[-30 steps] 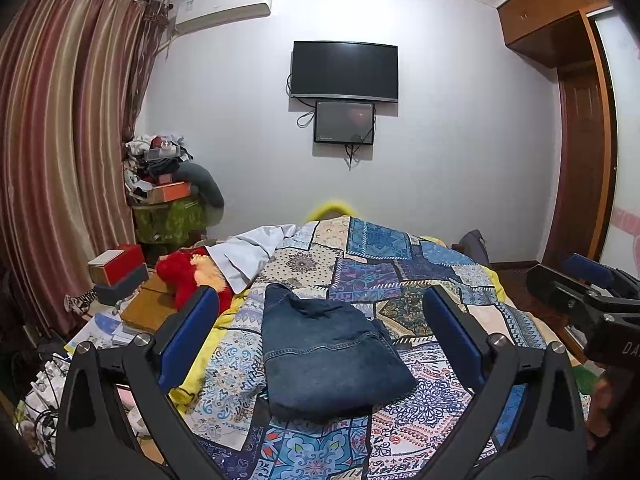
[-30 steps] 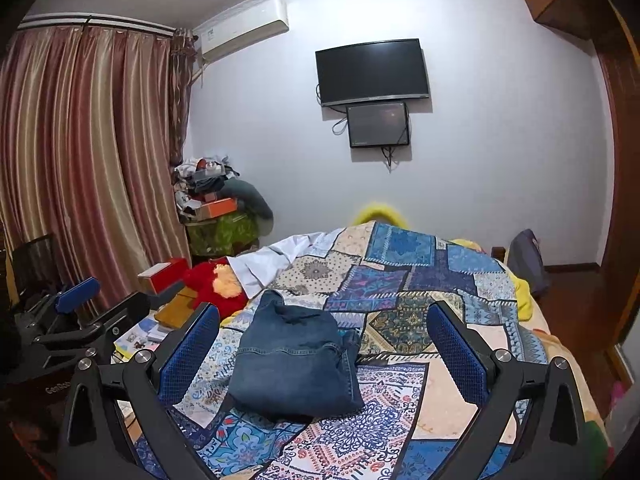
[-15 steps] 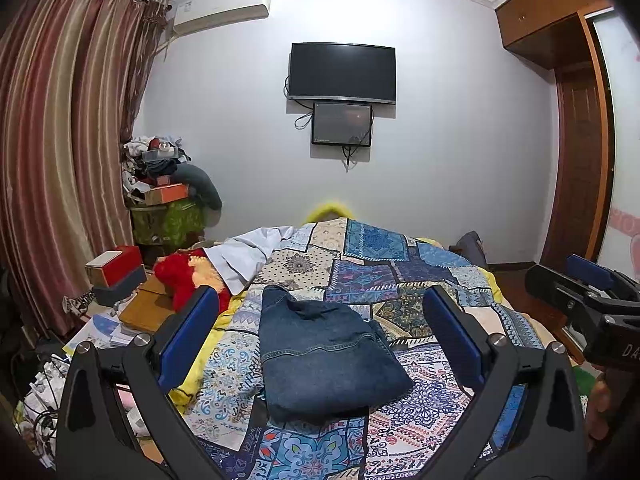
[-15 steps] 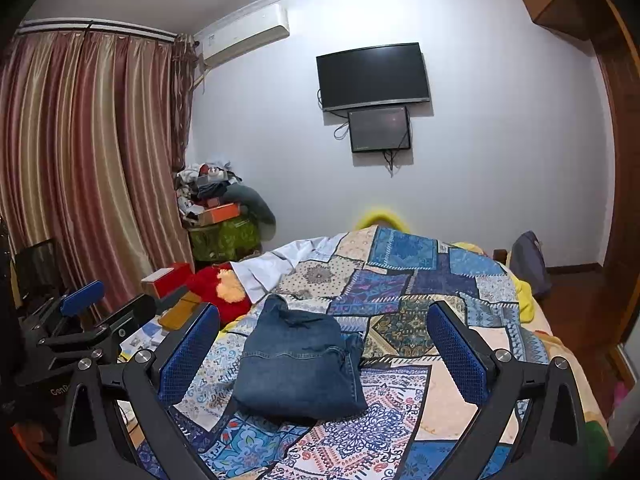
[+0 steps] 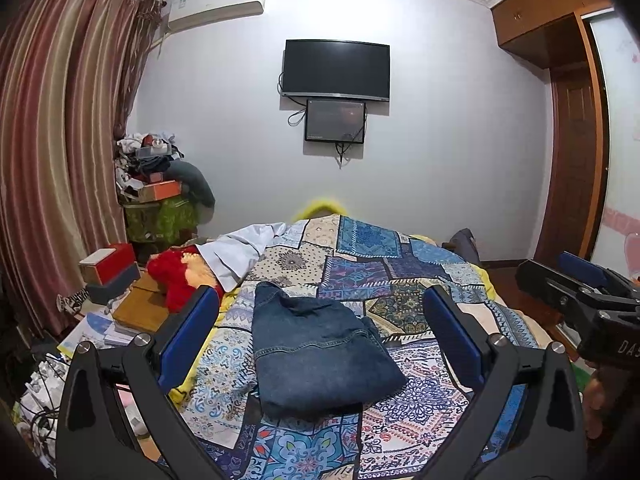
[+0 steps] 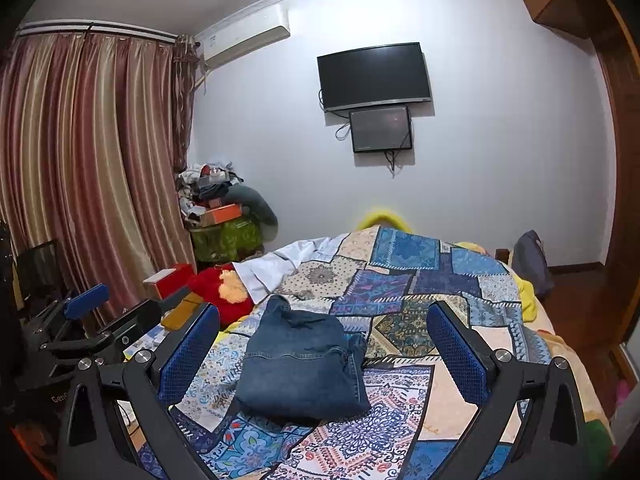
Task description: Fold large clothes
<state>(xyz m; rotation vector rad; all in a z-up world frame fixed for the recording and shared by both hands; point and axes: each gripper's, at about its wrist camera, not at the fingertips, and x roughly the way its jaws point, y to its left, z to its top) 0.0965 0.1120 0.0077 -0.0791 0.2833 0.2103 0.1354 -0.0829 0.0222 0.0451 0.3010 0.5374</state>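
Denim jeans (image 5: pixel 320 356) lie folded on the bed (image 5: pixel 416 400). We have raised our left claw (image 5: pixel 320 344) and right claw (image 6: pixel 322 350) a little since a second ago, both wide and empty; this fold looks finished.

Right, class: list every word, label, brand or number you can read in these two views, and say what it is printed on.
"DA", cut off at the frame edge: black body of the right gripper.
"Gen", partly hidden: black body of the left gripper.
Sticker on the white wall air conditioner: too small to read.
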